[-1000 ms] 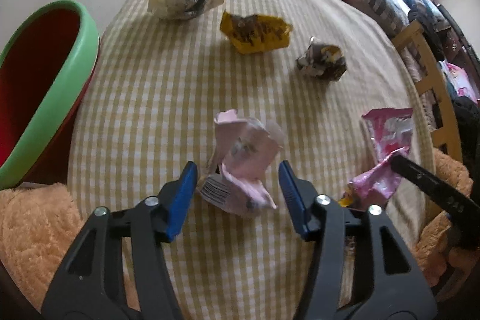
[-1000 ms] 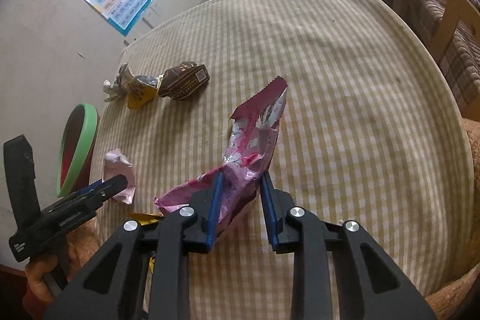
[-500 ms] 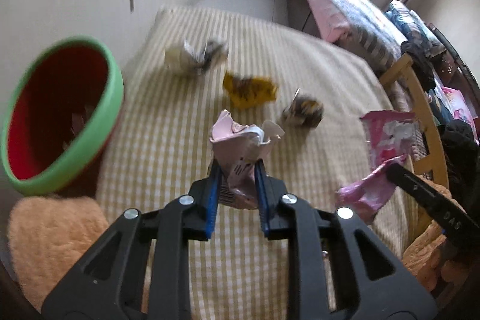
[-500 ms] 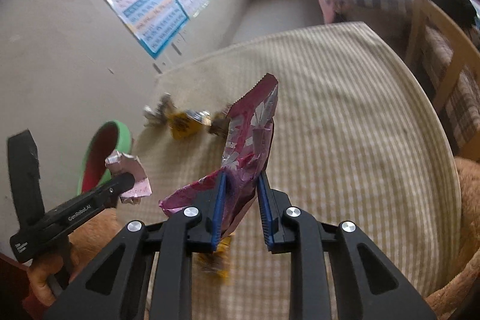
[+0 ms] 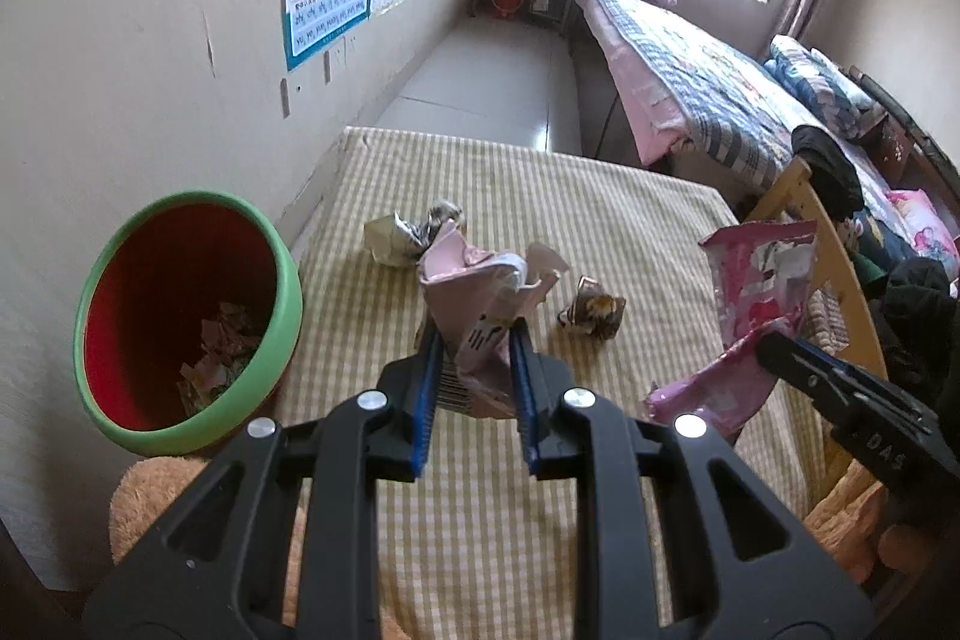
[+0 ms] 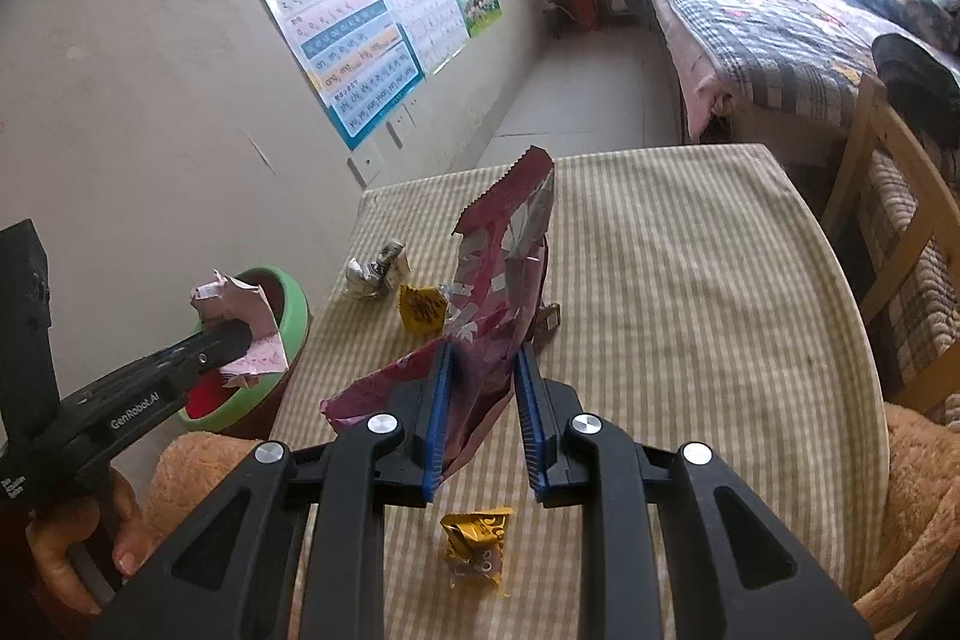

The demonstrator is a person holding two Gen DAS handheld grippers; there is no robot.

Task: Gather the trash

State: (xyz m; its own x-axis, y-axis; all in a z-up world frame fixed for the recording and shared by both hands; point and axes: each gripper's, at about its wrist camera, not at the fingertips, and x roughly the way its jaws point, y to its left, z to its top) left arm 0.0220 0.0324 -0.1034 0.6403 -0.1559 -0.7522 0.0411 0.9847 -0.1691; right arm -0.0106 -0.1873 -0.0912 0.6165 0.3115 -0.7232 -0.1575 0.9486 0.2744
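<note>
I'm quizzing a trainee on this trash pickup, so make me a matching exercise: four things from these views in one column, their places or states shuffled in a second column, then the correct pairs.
Things:
1. crumpled pale pink wrapper
2. magenta snack bag
3. small yellow wrapper
4. green-rimmed bin

Places or states:
A. lying on the checked tablecloth, below the right gripper
B. standing beside the table, scraps inside
C. clamped in the left gripper
D. clamped in the right gripper

Pairs: 1-C, 2-D, 3-A, 4-B

The pink wrapper (image 5: 480, 316) hides the yellow wrapper behind it.
</note>
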